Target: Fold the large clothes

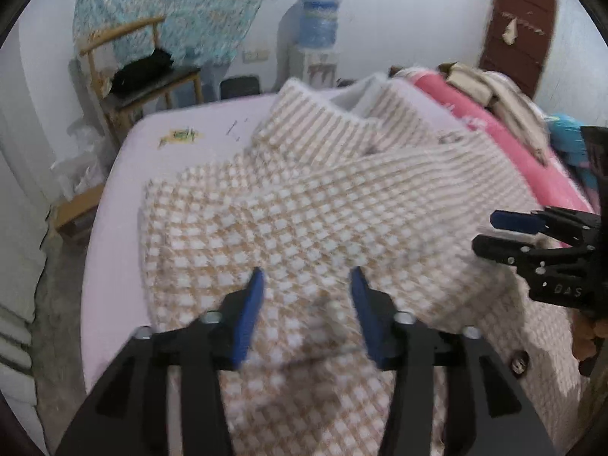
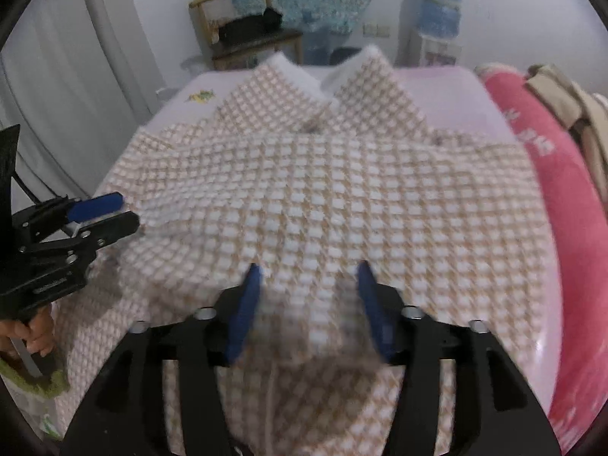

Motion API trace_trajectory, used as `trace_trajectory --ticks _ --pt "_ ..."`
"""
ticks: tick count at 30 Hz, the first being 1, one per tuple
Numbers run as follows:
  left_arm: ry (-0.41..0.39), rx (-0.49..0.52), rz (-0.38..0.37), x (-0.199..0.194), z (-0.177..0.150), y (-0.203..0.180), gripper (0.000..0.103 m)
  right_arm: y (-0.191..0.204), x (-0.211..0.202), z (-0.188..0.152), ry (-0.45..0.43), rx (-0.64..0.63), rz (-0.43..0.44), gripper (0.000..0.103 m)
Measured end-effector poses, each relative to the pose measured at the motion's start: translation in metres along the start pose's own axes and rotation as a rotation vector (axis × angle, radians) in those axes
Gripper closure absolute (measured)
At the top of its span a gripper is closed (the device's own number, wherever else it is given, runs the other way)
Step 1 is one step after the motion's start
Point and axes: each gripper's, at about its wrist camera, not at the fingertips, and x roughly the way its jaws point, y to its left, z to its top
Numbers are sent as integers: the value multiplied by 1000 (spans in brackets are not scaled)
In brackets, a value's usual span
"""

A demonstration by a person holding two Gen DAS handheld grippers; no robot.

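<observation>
Left wrist: checked garment [image 1: 304,205] beneath parted left gripper [image 1: 307,285].

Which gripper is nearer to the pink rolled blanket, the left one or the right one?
Right. The right gripper is over the checked garment on the side where the pink rolled blanket lies. The left gripper is farther away, on the other side of the right one.

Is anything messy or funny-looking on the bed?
Only the checked garment: its two sleeves cross unevenly on top and the near hem hangs off the bed. A rumpled pink blanket lies along one side. Nothing looks spilled or broken.
</observation>
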Motion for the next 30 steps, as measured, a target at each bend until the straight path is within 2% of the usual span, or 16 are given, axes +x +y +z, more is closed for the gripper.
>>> trace_trajectory --ticks 2,3,5,7,10,12,15,19,24,30 --pt "31 6 34 7 -9 1 38 2 3 -8 10 -20 -30 35" --pt "79 -2 62 21 -15 4 38 2 9 -10 25 -23 -40 34" --pt "46 -35 58 21 -16 6 38 -1 17 -14 23 -9 -32 33" --pt "63 -69 67 14 -14 7 38 -2 11 -9 39 19 -38 33" --pt "40 -99 62 -10 -16 10 38 3 -18 -15 8 36 -34 30" --pt "19 -107 63 -31 -24 10 32 4 -37 -22 -21 57 -15 24" --pt "8 -121 49 -66 -46 11 29 11 -83 -51 -76 80 13 18" --pt "13 -119 36 -98 -84 2 23 24 -123 -91 -91 72 13 14" --pt "51 -115 25 -120 -133 -15 22 42 -142 -141 -51 105 20 14" --pt "102 -90 28 -123 -174 -36 22 64 -146 -192 1 128 4 12"
